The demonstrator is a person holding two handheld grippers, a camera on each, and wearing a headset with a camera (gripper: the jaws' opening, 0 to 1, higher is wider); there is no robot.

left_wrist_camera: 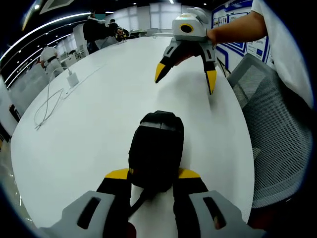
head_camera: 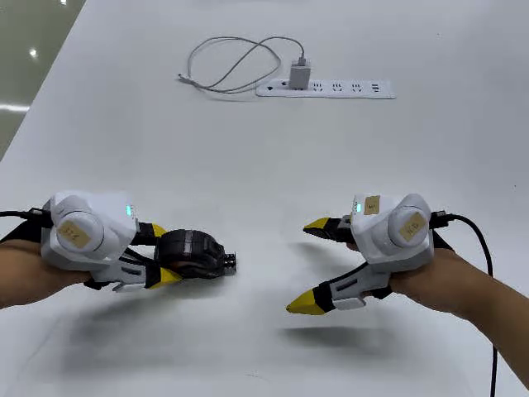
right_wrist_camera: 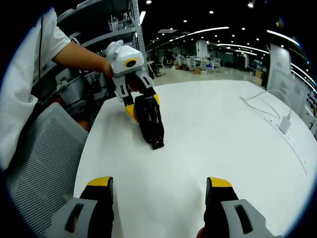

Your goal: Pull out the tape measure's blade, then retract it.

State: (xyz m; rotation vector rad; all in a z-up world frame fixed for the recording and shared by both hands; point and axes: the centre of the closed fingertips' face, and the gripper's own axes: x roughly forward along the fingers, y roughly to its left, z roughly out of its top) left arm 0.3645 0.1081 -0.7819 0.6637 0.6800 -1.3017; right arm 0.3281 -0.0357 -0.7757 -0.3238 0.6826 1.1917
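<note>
Sensibly, the left gripper [head_camera: 164, 254] clamped the black tape measure [head_camera: 194, 252] against the white table [head_camera: 248, 165]. The right gripper [head_camera: 306, 266], jaws wide and well apart from it, needed to pinch the blade hook [head_camera: 231, 263] squarely and pull straight.

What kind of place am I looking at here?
Probably an open-plan office or lab workspace: a long white worktable, a mesh office chair pulled up beside it, and metal storage shelving at the edge of a big lit hall.
</note>
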